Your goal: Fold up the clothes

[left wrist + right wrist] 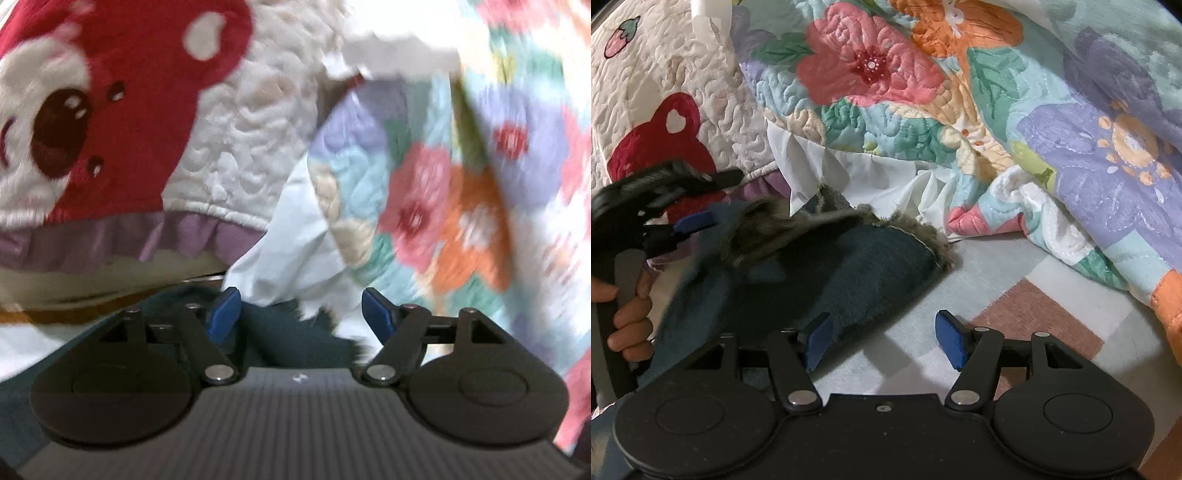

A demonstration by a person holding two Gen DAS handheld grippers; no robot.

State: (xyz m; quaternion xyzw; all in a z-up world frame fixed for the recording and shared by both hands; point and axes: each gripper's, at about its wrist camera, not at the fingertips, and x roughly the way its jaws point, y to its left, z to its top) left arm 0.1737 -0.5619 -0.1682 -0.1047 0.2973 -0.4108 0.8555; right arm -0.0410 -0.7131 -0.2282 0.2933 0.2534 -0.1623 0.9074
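Dark teal garment [820, 280], folded with a frayed, fuzzy hem, lies at centre left of the right wrist view on a checked bedsheet [1015, 295]. Right gripper [882, 341] sits at the lower middle with blue pads spread apart, nothing pinched; the cloth's lower corner lies just beside its left pad. Left gripper [698, 218], blurred at the left edge, is gripped by a hand [629, 317], and in its own view [303, 314] the fingers are released over the teal cloth. A floral quilt [997, 110] fills the upper right; a cream bear blanket [665, 110] the upper left.
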